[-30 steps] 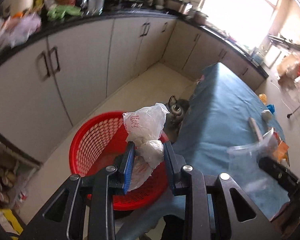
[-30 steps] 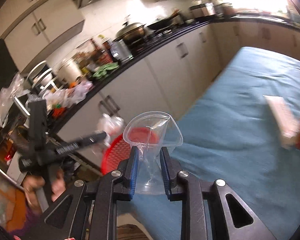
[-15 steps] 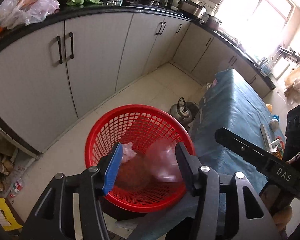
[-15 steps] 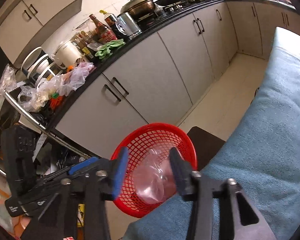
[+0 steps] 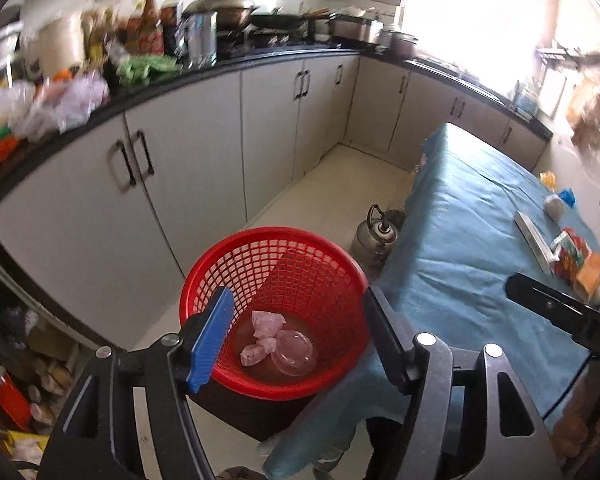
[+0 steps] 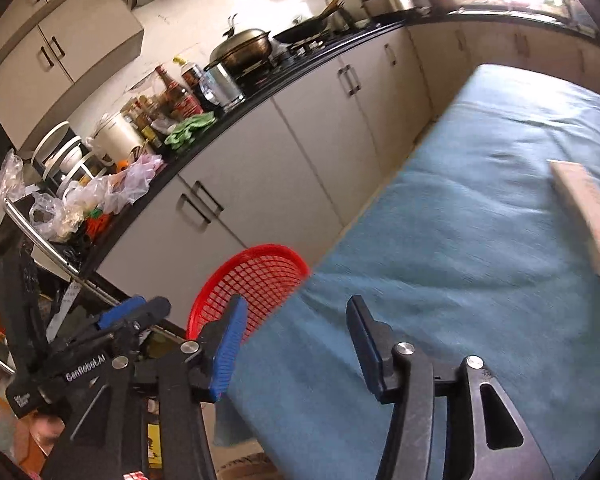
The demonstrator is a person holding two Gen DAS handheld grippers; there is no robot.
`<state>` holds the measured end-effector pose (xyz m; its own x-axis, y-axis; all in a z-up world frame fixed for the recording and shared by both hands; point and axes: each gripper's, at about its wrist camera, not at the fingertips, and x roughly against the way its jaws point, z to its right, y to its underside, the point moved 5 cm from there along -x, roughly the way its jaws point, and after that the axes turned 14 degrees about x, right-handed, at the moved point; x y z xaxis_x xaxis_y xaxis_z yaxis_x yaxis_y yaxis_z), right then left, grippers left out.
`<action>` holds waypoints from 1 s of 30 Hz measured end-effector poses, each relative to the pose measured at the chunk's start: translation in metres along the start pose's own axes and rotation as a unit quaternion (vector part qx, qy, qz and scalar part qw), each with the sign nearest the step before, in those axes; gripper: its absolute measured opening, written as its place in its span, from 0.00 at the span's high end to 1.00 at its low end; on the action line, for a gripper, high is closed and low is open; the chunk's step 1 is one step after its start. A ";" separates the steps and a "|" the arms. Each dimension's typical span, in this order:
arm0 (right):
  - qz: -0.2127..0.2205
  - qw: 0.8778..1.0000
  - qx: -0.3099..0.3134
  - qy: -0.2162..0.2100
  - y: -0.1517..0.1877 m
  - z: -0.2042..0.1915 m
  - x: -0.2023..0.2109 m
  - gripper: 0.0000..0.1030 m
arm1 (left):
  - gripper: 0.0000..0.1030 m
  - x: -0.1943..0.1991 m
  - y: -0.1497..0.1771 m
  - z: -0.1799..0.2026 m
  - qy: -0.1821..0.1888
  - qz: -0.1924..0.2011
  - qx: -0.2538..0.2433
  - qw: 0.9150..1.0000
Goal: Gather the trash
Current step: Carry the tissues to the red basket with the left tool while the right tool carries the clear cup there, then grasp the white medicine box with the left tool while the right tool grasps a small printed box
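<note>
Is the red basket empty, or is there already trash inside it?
Not empty. The red basket holds a crumpled white plastic bag and a clear plastic cup lying on its bottom.

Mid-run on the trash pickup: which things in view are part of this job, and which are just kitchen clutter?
Job:
- round red plastic mesh basket, already holding a crumpled white plastic bag and a clear plastic cup
- wrappers and packets on the blue tablecloth
- left gripper and right gripper, both opening, nothing between them

Lying about:
- metal kettle on the floor
- lidded wok, sauce bottles
</note>
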<state>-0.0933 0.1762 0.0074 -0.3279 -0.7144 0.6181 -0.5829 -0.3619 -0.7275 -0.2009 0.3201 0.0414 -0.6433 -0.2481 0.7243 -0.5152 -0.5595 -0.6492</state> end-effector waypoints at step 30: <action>0.074 0.942 -0.217 0.246 0.152 0.236 0.291 0.31 | 0.24 -0.049 0.041 0.268 0.185 -0.155 -0.064 0.968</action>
<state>-0.1019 -0.2281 0.0061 -0.6714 -0.3351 0.6610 -0.7183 0.0745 -0.6917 -0.0389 0.0975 0.0412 -0.5925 0.2291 0.7723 -0.7672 -0.4527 -0.4543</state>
